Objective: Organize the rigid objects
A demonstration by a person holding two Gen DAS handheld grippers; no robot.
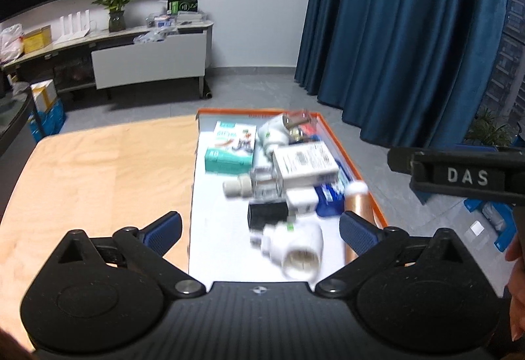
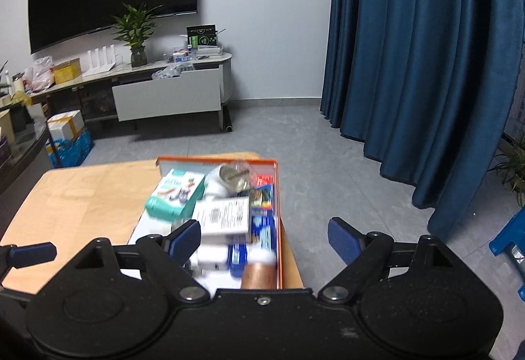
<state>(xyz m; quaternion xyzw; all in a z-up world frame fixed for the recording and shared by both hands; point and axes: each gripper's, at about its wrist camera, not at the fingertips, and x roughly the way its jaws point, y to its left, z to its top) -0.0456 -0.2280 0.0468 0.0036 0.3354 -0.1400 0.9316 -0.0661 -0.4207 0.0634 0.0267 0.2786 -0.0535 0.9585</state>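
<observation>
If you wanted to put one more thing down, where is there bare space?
The wooden table left of the orange-rimmed tray is bare. Inside the tray, a white strip along its left wall is free. Its middle and right side are crowded, from the teal box to the white pipe fitting.

An orange-rimmed tray [image 1: 356,159] with a white floor sits at the table's right edge, full of small items. A teal box [image 1: 230,146] lies flat near the far left corner. A white labelled box [image 1: 305,163] rests on the pile mid-tray. A white pipe fitting [image 1: 295,245] lies nearest, a black block [image 1: 267,215] just behind it. A copper cylinder [image 1: 356,212] lies along the right rim.
</observation>
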